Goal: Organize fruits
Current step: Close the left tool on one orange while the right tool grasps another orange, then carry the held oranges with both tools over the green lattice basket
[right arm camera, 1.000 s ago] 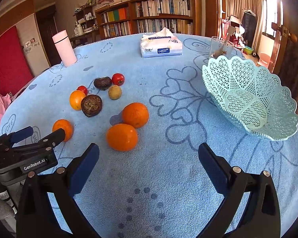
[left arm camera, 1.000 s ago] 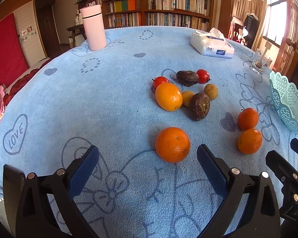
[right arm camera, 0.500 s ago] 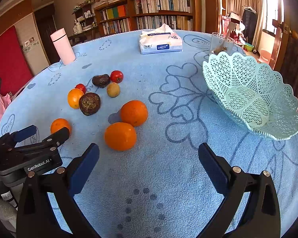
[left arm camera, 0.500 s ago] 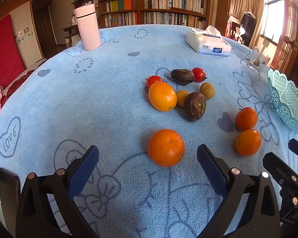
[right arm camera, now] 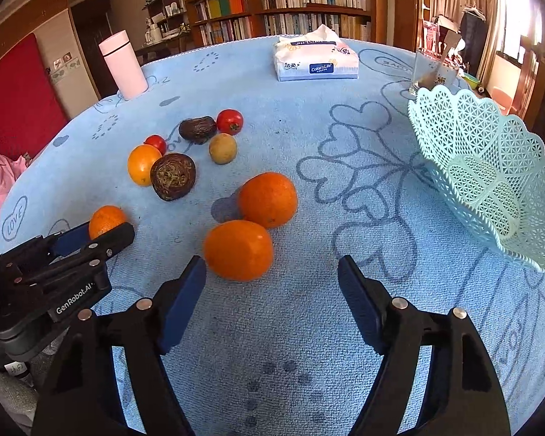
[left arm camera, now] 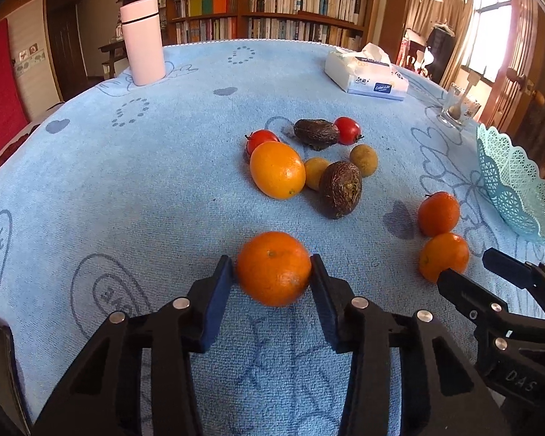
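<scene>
Left gripper (left arm camera: 272, 272) — now around orange (left arm camera: 273, 268)

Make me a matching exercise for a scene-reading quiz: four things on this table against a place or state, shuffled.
Things:
1. left gripper
2. right gripper
3. basket
4. pink bottle

States:
A. empty, tilted, at the table's right edge
B. shut on an orange
C. upright at the far left
D. open, behind another orange

Pairs: 1-B, 2-D, 3-A, 4-C
</scene>
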